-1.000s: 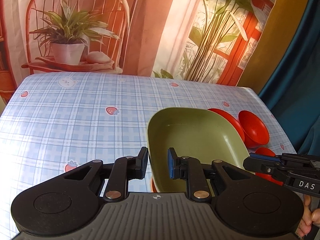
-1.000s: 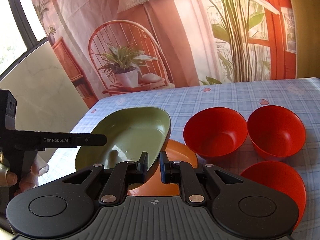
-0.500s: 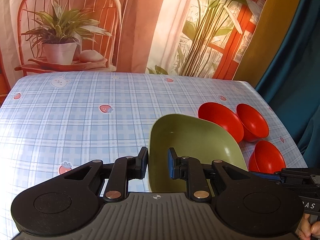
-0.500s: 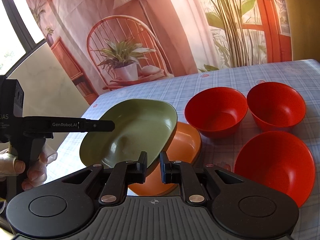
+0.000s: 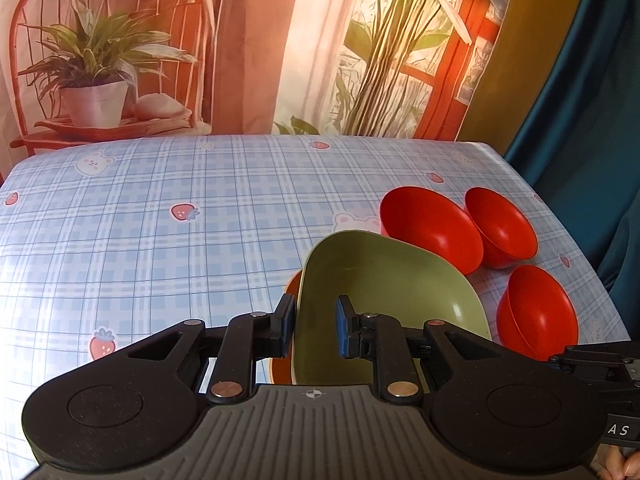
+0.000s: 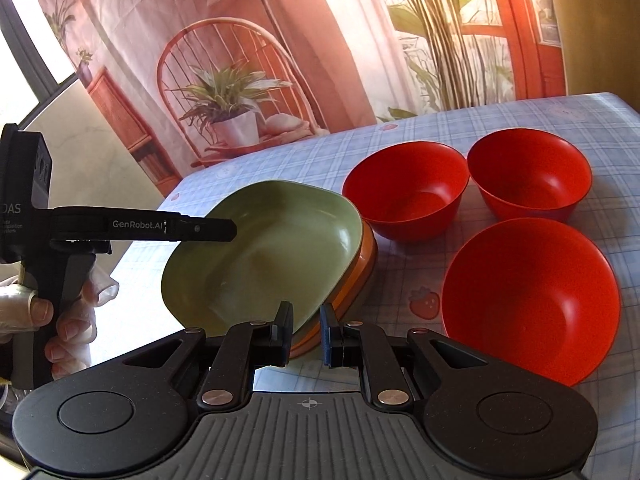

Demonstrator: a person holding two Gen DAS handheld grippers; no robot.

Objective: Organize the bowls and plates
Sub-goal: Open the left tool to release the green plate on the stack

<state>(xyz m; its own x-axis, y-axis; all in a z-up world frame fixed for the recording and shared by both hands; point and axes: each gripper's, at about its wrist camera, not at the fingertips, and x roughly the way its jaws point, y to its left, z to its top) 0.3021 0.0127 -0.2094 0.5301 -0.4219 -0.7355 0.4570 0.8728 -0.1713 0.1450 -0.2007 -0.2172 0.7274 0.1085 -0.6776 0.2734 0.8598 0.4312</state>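
A green plate (image 5: pixel 384 304) (image 6: pixel 264 252) rests nested in an orange plate (image 6: pixel 366 260) (image 5: pixel 291 285) on the checked tablecloth. My left gripper (image 5: pixel 311 330) is open, its fingers straddling the green plate's left rim; the rim touches neither pad. My right gripper (image 6: pixel 305 332) is open, its fingers astride the near rims of both plates. Three red bowls (image 6: pixel 406 190) (image 6: pixel 528 178) (image 6: pixel 528 300) stand upright to the right of the plates, also in the left wrist view (image 5: pixel 430 230) (image 5: pixel 500 226) (image 5: pixel 536 312).
The table (image 5: pixel 160 240) carries a blue checked cloth with strawberries. A printed backdrop (image 5: pixel 256 48) hangs behind its far edge, and a teal curtain (image 5: pixel 592 120) hangs at the right. The left gripper's body (image 6: pixel 40 256) and hand show at the right wrist view's left.
The green plate has come down from a tilted hold onto the orange plate. Both grippers have opened and drawn back toward the near edge.
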